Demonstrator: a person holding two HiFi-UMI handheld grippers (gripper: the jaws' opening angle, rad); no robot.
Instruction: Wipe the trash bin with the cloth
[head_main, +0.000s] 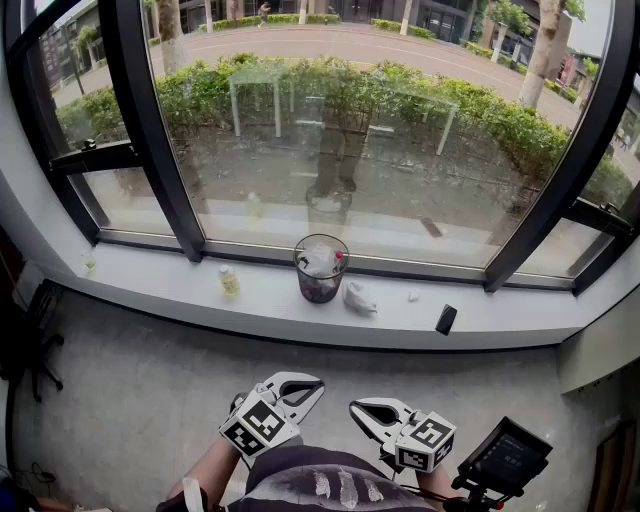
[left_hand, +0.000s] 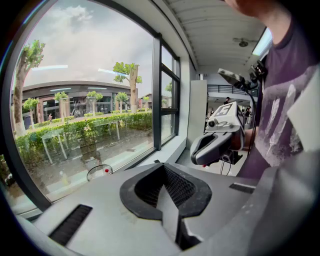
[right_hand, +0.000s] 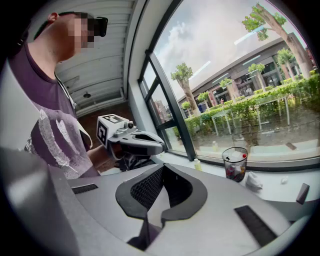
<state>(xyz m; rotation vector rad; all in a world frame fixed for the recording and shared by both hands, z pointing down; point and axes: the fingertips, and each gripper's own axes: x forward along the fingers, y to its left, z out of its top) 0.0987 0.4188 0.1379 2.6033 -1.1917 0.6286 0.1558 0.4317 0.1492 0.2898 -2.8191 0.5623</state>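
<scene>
Two clenched, empty tools: left gripper and right gripper; the cloth beside the trash bin on the sill looks soft, light. Pinch a raised fold.

Trash bin contents — too small to tell; white speck beside cloth — unidentifiable.

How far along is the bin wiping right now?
Nothing looks done: the cloth lies on the sill beside the trash bin. Nothing is in hand: left gripper and right gripper are shut, empty, short of the sill. Left: grasp the cloth, wipe the bin.
</scene>
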